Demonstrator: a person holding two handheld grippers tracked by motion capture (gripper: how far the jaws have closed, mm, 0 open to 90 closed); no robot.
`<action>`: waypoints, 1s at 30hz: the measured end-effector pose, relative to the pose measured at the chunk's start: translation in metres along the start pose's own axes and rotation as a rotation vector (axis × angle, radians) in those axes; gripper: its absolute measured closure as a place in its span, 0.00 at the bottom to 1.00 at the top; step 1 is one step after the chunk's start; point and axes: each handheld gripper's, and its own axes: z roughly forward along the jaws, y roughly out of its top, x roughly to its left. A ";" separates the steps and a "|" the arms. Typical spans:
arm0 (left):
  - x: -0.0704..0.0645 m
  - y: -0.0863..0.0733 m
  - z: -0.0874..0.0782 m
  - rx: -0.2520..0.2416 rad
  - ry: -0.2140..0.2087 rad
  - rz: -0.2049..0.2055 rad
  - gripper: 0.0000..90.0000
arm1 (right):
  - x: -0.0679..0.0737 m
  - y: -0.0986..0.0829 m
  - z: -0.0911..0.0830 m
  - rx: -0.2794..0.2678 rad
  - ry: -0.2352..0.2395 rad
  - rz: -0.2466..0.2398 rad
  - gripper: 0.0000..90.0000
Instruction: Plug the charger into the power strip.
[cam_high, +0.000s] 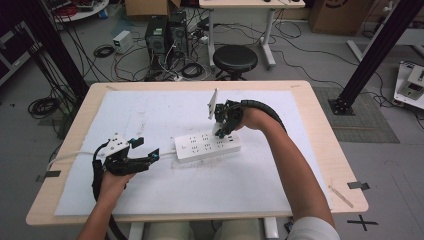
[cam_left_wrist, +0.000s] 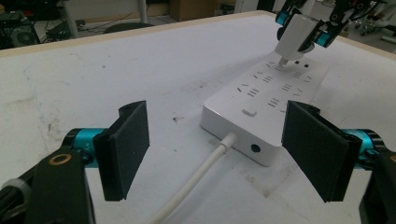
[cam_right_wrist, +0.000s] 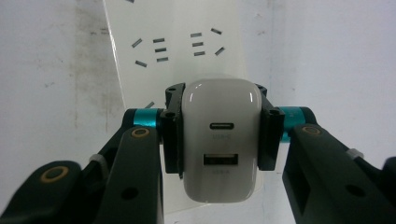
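Room: grey floor strewn with cables, computer towers (cam_high: 165, 32) and a round black stool (cam_high: 235, 58) beyond the bench (cam_high: 320, 145).
Bench: pale wood top covered by a scuffed white sheet (cam_high: 150, 115).
Power strip: white power strip (cam_high: 207, 146) lies flat near the middle of the sheet, long axis running left to right in the high view and tilted slightly; its white cord (cam_left_wrist: 196, 179) leaves the left end toward the left gripper.
Charger: white USB charger (cam_right_wrist: 221, 144) stands upright over the right part of the strip, prongs pointing down at a socket, port face turned up toward the right gripper view's camera; whether the prongs are seated I cannot tell.
Right gripper: right gripper (cam_high: 222, 125) points down from above, fingers (cam_right_wrist: 172, 135) clamped on the charger's two sides.
Left gripper: left gripper (cam_high: 145, 149) lies low just beside the strip's cord end, fingers (cam_left_wrist: 126, 149) spread wide, holding nothing, aimed along the strip.
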 end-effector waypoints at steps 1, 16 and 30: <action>0.000 0.000 0.000 0.000 0.001 -0.001 0.26 | 0.000 0.000 0.001 -0.001 -0.001 -0.005 0.70; 0.001 -0.002 -0.002 0.003 0.000 -0.006 0.26 | -0.005 0.015 0.007 0.077 0.034 -0.108 0.70; 0.005 -0.003 -0.004 0.006 0.005 -0.013 0.26 | -0.009 0.028 0.019 0.175 0.070 -0.100 0.71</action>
